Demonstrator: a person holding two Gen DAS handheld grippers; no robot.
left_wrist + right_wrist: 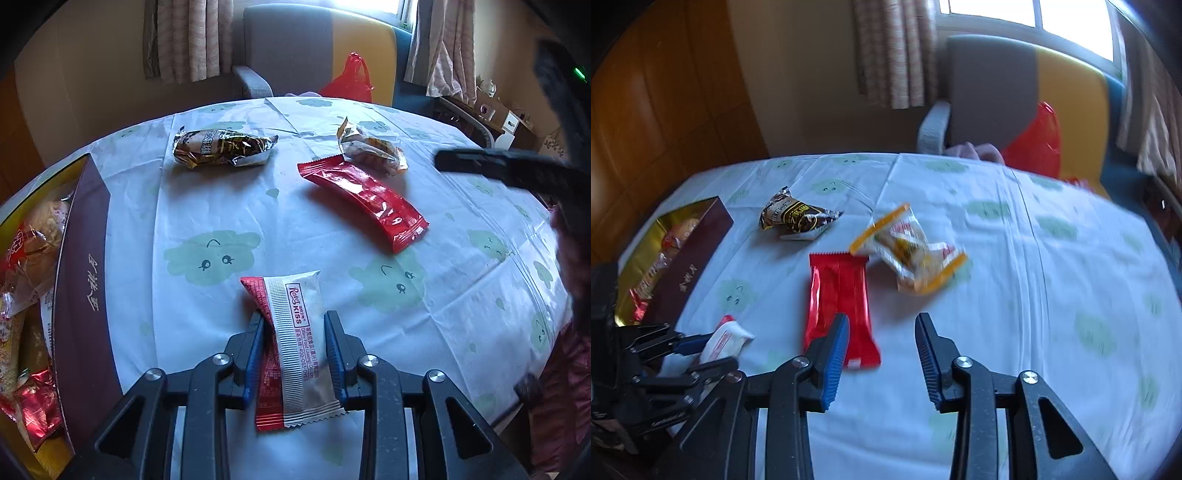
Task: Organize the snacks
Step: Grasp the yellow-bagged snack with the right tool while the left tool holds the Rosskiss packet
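Now, left gripper (293,343): its blue pads are closed on the white-and-red Rose Kiss packet (295,350), one pad pressing each long side; the packet's red edge is folded inward at the left pad.
Rose Kiss packet: at the near middle of the table, standing lengthwise between the jaws with its crimped end toward the camera.
Right gripper (881,349): jaws apart with nothing between them, hovering above the tablecloth (1015,295); its left fingertip overlaps the near end of the red packet (838,295) in the right wrist view, though whether they touch cannot be told.
Red packet: flat on the cloth, just to the right of and farther than the Rose Kiss packet.
Clear packet with orange ends (908,254): just beyond the red packet, at its far right corner; blurred in the right wrist view.
Dark foil packet (221,147): far left of centre, well apart from the red packet.
Maroon box (83,280): at the table's left edge, open, holding several wrapped snacks (33,254).
Tablecloth: pale with green cloud faces, covering the table.
Beyond the table: a grey and yellow chair (295,48) with a red plastic bag (349,79), and curtains (188,37) by a window.
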